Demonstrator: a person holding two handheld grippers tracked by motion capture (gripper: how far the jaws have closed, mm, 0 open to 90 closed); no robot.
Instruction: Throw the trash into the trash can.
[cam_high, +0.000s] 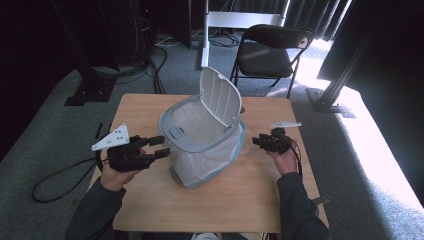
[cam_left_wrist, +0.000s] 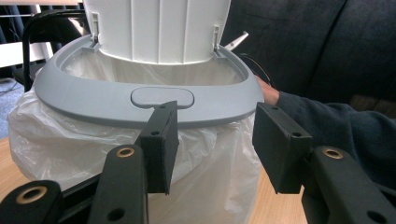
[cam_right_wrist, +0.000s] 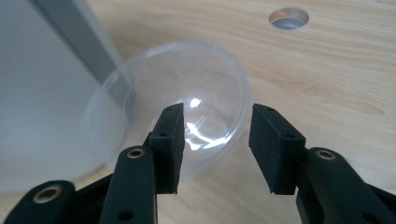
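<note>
At about nine o'clock on the wooden table (cam_high: 150, 210), the left gripper (cam_high: 159, 147) is held level with its jaws spread apart and nothing between them, just short of the grey rim (cam_left_wrist: 93, 100) of the lined bin (cam_high: 202, 150). The bin is seen at the table's centre, its white lid (cam_high: 220, 97) raised upright. At three o'clock the right gripper (cam_high: 258, 140) is pointed toward the bin, its jaws parted and unclamped before a clear plastic dome (cam_right_wrist: 187, 93) lying just beside the bin's wall.
</note>
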